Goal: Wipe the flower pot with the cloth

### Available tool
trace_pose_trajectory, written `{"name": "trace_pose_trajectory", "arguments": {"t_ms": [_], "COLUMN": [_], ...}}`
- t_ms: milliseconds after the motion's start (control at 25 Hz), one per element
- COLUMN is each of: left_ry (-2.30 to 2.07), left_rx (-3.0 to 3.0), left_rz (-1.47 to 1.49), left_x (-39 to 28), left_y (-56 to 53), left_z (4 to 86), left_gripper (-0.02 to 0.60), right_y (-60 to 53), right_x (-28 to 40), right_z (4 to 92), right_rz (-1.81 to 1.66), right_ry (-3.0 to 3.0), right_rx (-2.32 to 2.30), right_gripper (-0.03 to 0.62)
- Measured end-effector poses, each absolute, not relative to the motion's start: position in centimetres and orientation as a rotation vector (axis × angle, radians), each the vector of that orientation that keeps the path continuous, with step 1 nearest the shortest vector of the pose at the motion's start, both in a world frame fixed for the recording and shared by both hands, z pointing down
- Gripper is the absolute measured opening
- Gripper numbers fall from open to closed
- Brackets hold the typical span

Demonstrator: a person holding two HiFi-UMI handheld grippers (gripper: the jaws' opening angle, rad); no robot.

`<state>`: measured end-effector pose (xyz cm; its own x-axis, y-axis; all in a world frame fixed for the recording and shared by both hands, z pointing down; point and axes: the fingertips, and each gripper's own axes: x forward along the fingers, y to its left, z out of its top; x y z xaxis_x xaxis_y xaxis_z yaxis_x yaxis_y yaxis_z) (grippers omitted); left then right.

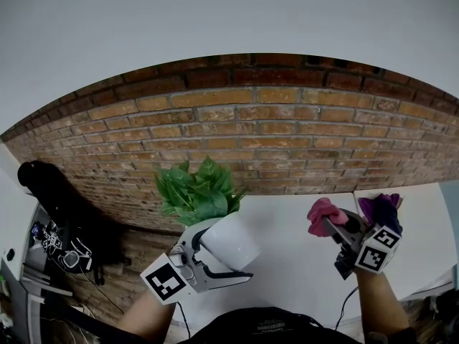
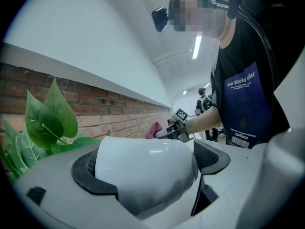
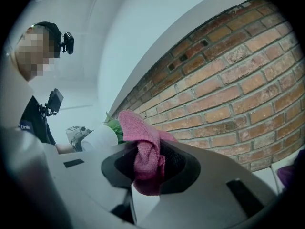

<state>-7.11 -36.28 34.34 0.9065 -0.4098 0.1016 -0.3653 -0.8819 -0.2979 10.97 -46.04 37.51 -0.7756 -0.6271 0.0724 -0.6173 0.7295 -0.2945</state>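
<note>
My left gripper [image 1: 219, 253] is shut on the white flower pot [image 1: 231, 242], held off the table and tilted, its green leafy plant [image 1: 197, 192] pointing toward the brick wall. In the left gripper view the pot [image 2: 145, 173] fills the space between the jaws, with leaves [image 2: 45, 120] at the left. My right gripper [image 1: 331, 224] is shut on a pink cloth [image 1: 321, 215], held apart to the right of the pot. The cloth [image 3: 143, 156] hangs bunched between the pads in the right gripper view, where the pot [image 3: 100, 138] shows far left.
A white table [image 1: 294, 264] lies below both grippers. A brick wall [image 1: 287, 135] runs behind it. A purple cloth-like thing [image 1: 380, 208] sits behind the right gripper. Dark gear and cables [image 1: 61, 246] lie on the floor at the left.
</note>
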Motion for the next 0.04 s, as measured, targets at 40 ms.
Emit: {"name": "trace_pose_trajectory", "arguments": {"t_ms": [40], "left_ry": [0.586], "left_rx": [-2.805], "left_rz": [-0.229], "left_x": [-7.11], "left_y": [-36.29], "left_z": [34.34], "left_gripper": [0.517], "right_y": [-46.04], "right_x": [10.94], "right_z": [37.51], "right_rz": [-0.474], "right_ry": [2.893], "right_rx": [-1.039], "right_gripper": [0.081]}}
